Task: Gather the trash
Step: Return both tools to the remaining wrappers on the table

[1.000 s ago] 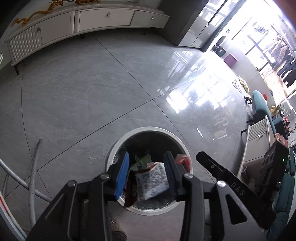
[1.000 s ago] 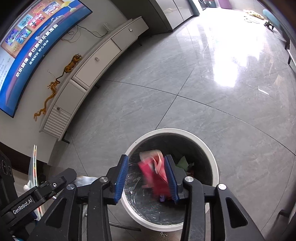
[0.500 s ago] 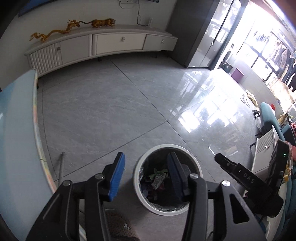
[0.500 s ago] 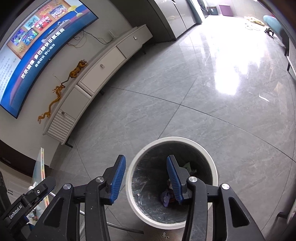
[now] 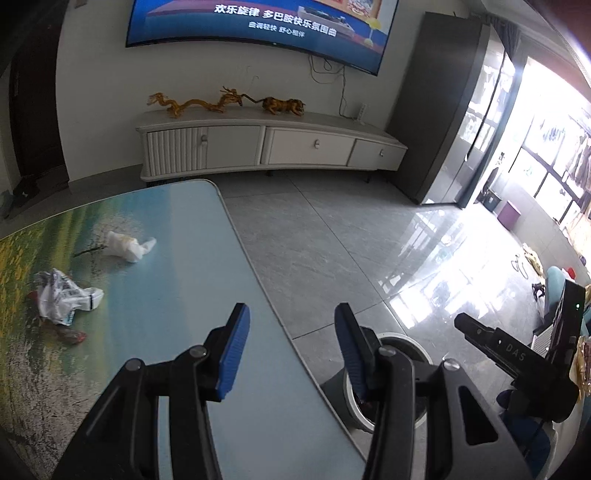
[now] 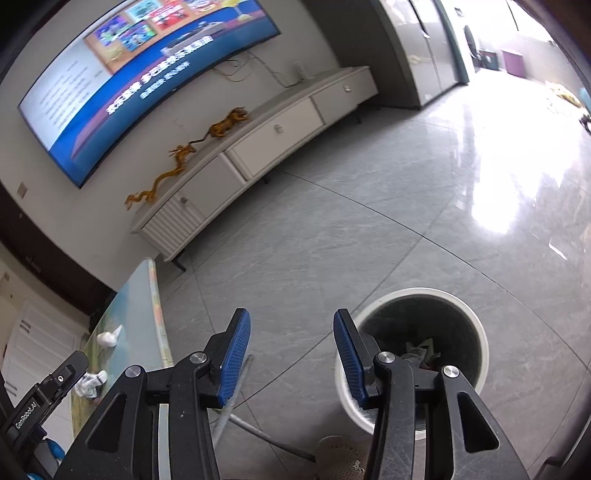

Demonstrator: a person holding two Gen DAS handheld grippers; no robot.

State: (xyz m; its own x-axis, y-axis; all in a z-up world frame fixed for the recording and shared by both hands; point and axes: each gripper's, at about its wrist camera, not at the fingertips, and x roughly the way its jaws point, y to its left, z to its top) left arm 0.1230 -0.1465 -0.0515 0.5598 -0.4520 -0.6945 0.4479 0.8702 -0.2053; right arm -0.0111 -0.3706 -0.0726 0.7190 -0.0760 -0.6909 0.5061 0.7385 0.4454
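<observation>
My left gripper (image 5: 291, 332) is open and empty above the right edge of the blue-green table (image 5: 177, 295). On the table lie a crumpled white tissue (image 5: 127, 246) and a crumpled white wrapper (image 5: 66, 295) with a red scrap (image 5: 72, 335) beside it. My right gripper (image 6: 291, 339) is open and empty, raised above the floor just left of the white trash bin (image 6: 476, 325), which holds several scraps. The bin's rim (image 5: 417, 341) shows behind my left gripper's right finger. The tissue (image 6: 109, 336) and wrapper (image 6: 90, 382) also show in the right wrist view.
A white TV cabinet (image 5: 273, 146) with gold dragon figures stands under a wall screen (image 5: 255, 26). The grey tiled floor (image 6: 369, 229) lies between it and the table. The right gripper's body (image 5: 517, 358) is at the left view's right edge. A table leg (image 6: 232, 402) is near the bin.
Both grippers let their trash drop into the bin, opened, and rose. The left one swung left over the table; the right one tilted up and left of the bin.
</observation>
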